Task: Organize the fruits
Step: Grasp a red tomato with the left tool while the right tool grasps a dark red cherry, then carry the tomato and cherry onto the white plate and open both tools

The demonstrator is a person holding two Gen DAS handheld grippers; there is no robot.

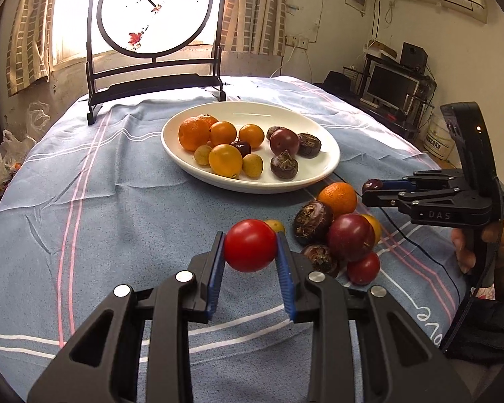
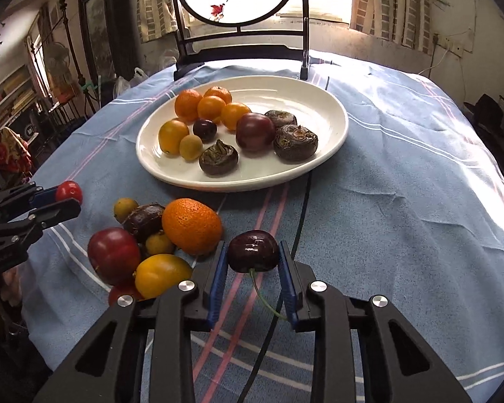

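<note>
The left claw (image 1: 250, 247) grips a red tomato (image 1: 249, 245) between its blue pads; the right claw (image 2: 253, 252) pinches a dark cherry (image 2: 253, 251), stem trailing. Both fruits hang above the table (image 2: 403, 201), probably bound for the plate (image 2: 319, 164), which already holds sorted fruit. A loose pile (image 2: 158, 235) lies just beside both claws.

Behind my blue striped tablecloth (image 1: 117, 201) there's a round bird-painting screen (image 1: 154, 10) on a black stand, checked curtains (image 1: 252, 10) behind it, and a computer monitor (image 1: 391, 85) off right of the screen.
</note>
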